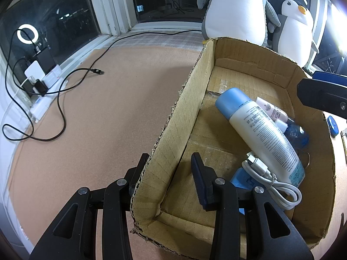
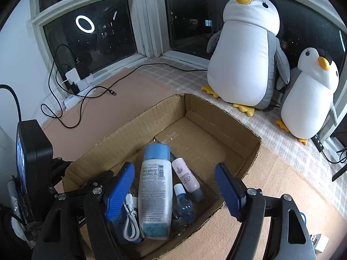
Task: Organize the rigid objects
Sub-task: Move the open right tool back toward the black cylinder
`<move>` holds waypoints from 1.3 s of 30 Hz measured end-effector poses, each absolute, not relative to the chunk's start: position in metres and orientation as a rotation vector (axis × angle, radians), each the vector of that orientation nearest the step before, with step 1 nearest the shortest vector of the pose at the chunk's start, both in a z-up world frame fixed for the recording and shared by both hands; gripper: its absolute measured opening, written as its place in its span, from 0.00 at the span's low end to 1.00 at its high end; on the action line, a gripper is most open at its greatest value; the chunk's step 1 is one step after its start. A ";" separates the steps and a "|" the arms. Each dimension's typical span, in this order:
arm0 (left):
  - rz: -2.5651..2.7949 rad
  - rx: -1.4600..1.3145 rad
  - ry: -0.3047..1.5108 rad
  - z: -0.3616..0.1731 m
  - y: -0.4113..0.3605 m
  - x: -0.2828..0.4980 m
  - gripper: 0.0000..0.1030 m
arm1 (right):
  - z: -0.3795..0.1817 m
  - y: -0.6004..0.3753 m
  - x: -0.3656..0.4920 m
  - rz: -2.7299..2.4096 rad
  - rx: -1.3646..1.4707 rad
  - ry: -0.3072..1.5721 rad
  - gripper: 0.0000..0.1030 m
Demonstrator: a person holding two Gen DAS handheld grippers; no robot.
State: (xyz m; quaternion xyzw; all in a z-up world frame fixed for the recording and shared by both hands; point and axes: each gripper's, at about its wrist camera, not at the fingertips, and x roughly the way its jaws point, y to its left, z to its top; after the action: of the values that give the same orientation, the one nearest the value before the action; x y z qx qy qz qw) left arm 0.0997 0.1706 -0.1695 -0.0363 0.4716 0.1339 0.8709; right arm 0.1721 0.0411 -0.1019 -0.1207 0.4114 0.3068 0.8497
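Cardboard box [image 1: 164, 134] wall gripped by left fingers [image 1: 196, 169]; right fingers [image 2: 225, 186] open, blue item [image 1: 239, 178] seemingly half-hidden.

Toiletries in the cardboard box [image 2: 219, 117]

White bottle [image 2: 155, 197] with blue cap lies across the box's floor; pink tube [image 2: 187, 178] and small blue bottle [image 2: 184, 203] beside it, coiled white cable [image 2: 130, 218] opposite.

Two plush penguins [image 2: 245, 52] beside dark window [image 2: 91, 43].

Rough corrugated cardboard box [image 2: 219, 117]; glossy plastic bottle [image 2: 155, 197]; soft plush penguin [image 2: 245, 54]
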 end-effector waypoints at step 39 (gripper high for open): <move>0.281 -0.075 0.986 -0.170 0.171 0.100 0.36 | -0.111 -0.075 0.194 0.494 -0.193 0.906 0.72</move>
State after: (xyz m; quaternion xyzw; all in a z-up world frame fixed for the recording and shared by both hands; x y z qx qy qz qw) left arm 0.0995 0.1708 -0.1697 -0.0357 0.4714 0.1342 0.8709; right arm 0.1943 -0.0748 -0.1110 -0.0920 0.4327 0.2359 0.8653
